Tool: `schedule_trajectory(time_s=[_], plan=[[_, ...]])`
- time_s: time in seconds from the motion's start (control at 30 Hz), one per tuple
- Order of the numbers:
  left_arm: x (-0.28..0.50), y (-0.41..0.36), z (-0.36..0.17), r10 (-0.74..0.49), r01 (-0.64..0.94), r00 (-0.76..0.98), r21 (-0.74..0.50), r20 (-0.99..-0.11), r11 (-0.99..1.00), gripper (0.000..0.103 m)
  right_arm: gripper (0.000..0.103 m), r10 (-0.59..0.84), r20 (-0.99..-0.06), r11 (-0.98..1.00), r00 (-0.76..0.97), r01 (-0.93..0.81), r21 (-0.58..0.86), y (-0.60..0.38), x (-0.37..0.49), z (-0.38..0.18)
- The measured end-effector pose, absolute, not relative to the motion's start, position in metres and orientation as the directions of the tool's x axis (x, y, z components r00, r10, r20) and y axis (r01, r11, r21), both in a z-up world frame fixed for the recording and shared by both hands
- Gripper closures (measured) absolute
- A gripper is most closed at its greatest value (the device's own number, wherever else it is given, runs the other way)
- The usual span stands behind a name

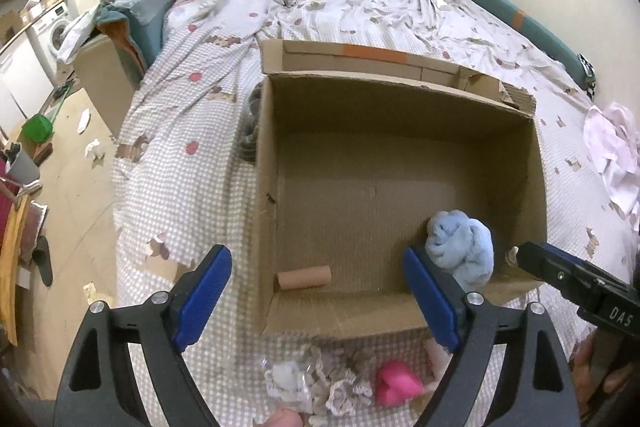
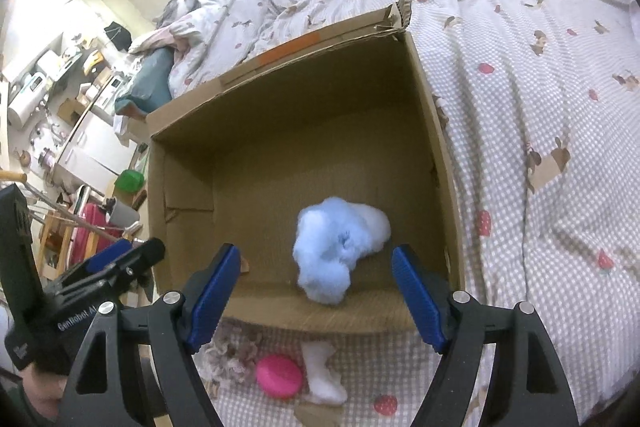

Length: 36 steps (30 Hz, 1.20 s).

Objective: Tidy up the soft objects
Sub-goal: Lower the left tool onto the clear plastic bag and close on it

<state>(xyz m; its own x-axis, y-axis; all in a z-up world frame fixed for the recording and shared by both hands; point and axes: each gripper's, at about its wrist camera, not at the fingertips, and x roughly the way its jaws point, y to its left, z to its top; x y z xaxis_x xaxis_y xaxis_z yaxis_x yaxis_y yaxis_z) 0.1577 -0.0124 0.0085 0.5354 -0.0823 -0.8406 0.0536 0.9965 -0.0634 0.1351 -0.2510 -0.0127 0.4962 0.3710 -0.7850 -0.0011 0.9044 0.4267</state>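
Blue plush bundle [image 2: 340,247] lies lengthwise toward the box's [image 2: 436,131] near wall — both claws wide, empty.

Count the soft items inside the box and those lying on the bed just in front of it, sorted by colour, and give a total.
Light blue: 1, the cloth in the box
Pink: 1, the bundle on the bed
White: 1, the piece beside the pink one
Patterned lace: 1, the heap
Total: 4
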Motion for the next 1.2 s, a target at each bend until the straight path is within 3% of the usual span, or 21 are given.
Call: schedule_trajectory(time_s=[0.47,0.73,0.8,0.87,1.2], plan=[[0.104,0.026,0.005,0.002,-0.039,0.517,-0.021,-0.856,0.999,0.017,0.020,0.397,-0.785,0.891,0.476,0.006,0.454,-0.267,0.090,-0.007],[0.095,0.060,-0.029,-0.061,-0.131,0.396,-0.122,-0.916,0.984,0.017,0.020,0.340,-0.835,0.915,0.433,0.051,0.400,-0.273,0.067,-0.022],[0.096,0.065,-0.046,-0.099,-0.165,0.336,-0.162,-0.937,0.973,0.019,0.020,0.331,-0.844,0.917,0.423,0.066,0.393,-0.274,0.065,-0.027],[0.098,0.065,-0.065,-0.119,-0.179,0.273,-0.172,-0.955,0.969,0.035,0.020,0.327,-0.850,0.918,0.414,0.076,0.390,-0.278,0.066,-0.031],[0.112,0.047,-0.108,-0.179,-0.159,0.150,-0.203,-0.972,0.966,0.039,0.020,0.316,-0.862,0.923,0.396,0.083,0.376,-0.273,0.072,-0.038]])
